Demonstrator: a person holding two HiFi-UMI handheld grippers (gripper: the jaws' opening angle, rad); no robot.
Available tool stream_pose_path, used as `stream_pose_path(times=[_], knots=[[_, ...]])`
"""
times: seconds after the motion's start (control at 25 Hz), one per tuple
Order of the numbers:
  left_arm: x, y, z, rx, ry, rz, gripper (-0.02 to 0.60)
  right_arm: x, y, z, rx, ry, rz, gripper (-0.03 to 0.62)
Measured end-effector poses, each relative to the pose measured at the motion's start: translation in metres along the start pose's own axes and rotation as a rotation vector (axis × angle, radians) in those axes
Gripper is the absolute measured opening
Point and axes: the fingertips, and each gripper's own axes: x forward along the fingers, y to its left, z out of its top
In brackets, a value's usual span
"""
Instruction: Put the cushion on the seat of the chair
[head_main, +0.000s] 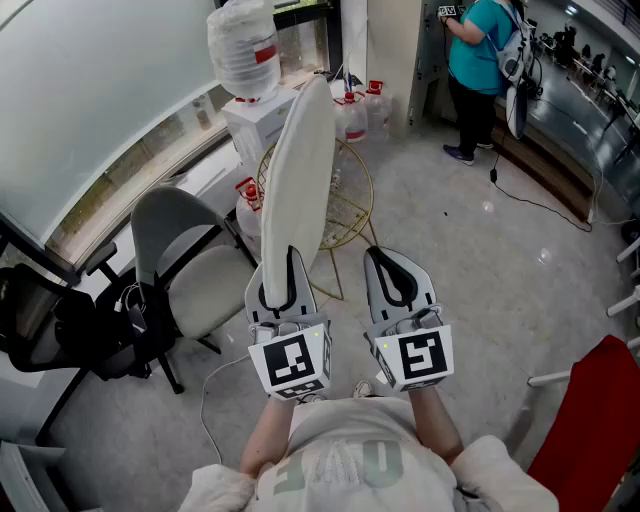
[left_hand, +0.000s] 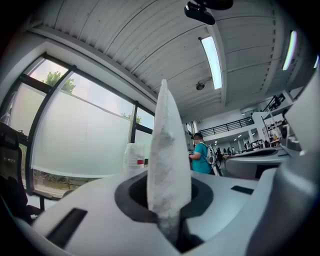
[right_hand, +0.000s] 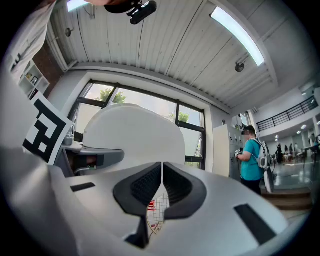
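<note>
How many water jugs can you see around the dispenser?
4. One jug sits atop the dispenser; two red-capped jugs stand on the floor to its right; a fourth jug is at its foot, left of the held cushion, which may hide more.

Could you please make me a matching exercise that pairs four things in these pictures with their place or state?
Things:
1. flat white cushion
2. grey chair with a pale seat
3. right gripper
4. person in a teal shirt

Places or states:
A. shut on nothing
B. standing at the head view's top right
C. clamped upright in the left gripper
D. seat bare, left of both grippers

Pairs: 1-C, 2-D, 3-A, 4-B.
</note>
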Motion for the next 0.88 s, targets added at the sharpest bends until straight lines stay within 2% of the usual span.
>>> stream_pose_path(times=[0.28, 0.48, 0.88], knots=[[0.015, 0.000, 0.000, 0.002, 0.002, 0.012, 0.055, 0.012, -0.013, -0.007, -0.006, 0.024, -0.010, 0.021], [0.025, -0.003, -0.005, -0.003, 0.009, 0.017, 0.057, 0.019, -0.025, -0.020, 0.052, 0.053, -0.002, 0.021], [0.047, -0.024, -0.015, -0.010, 0.012, 0.042, 0.057, 0.019, -0.064, -0.037, 0.073, 0.041, -0.003, 0.021]])
